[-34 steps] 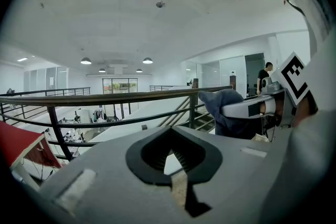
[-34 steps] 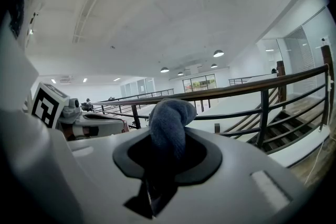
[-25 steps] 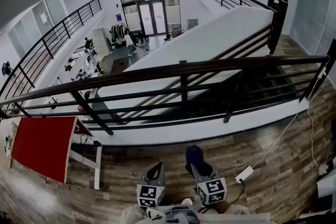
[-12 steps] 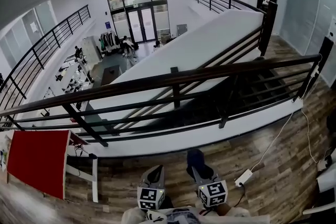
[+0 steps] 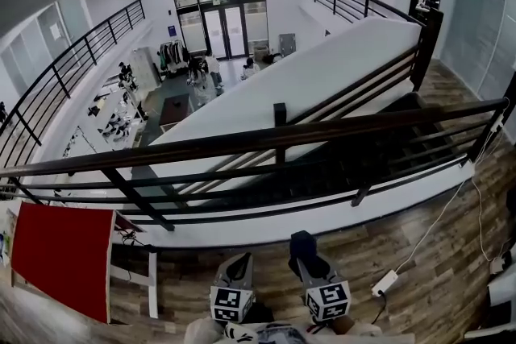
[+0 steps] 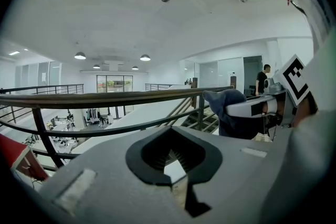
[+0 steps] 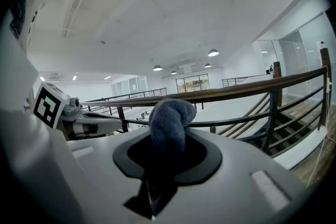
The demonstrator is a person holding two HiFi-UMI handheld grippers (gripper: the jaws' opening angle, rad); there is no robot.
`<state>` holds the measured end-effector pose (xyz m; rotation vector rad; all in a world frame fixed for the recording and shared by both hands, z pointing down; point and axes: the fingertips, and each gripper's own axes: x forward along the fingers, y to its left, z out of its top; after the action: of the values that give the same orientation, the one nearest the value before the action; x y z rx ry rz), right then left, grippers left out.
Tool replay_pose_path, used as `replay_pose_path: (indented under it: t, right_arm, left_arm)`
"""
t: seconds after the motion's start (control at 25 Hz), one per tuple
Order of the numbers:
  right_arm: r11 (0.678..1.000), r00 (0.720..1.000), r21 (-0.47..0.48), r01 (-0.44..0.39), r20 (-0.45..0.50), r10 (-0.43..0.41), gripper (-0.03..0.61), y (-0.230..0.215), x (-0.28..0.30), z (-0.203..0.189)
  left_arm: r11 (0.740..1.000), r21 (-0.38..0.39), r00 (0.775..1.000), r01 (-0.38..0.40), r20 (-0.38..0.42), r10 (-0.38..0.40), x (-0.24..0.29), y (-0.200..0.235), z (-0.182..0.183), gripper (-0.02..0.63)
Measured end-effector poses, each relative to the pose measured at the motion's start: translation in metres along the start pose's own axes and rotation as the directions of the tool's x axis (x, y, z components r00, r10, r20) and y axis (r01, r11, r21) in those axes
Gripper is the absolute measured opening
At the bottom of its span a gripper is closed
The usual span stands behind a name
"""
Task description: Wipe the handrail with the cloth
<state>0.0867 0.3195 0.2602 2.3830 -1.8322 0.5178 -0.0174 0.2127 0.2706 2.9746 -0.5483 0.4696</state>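
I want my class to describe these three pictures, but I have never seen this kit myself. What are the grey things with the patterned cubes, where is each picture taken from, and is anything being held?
There is no robot here: a person holds a two-jaw gripper in each hand, and the patterned cubes are parts of those grippers. The wide picture comes from a camera on the person's head. It looks down on the left gripper and the right gripper above a wood floor, with a dark handrail ahead. The other two pictures come from a camera riding on each gripper, looking along its jaws. The right gripper's jaws are shut on a dark blue cloth. The left gripper's jaws are together with nothing between them. Neither gripper touches the handrail.
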Motion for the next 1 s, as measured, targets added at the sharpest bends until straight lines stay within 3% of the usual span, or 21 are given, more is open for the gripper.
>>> replay_pose_path:
  t: [0.64, 1.0]
  right_arm:
    - [0.999, 0.998, -0.013, 0.035, -0.051, -0.036, 0.091, 0.047, 0.117, 0.037]
    - [0.998, 0.996, -0.027, 0.062, -0.055, -0.063, 0.091, 0.075, 0.150, 0.032]
  left_arm:
    - [0.998, -0.034, 0.999, 0.045, 0.015, -0.044, 0.042, 0.124, 0.021, 0.003]
    - [0.995, -0.063, 0.997, 0.074, 0.011, -0.074, 0.045, 0.167, 0.008, 0.003]
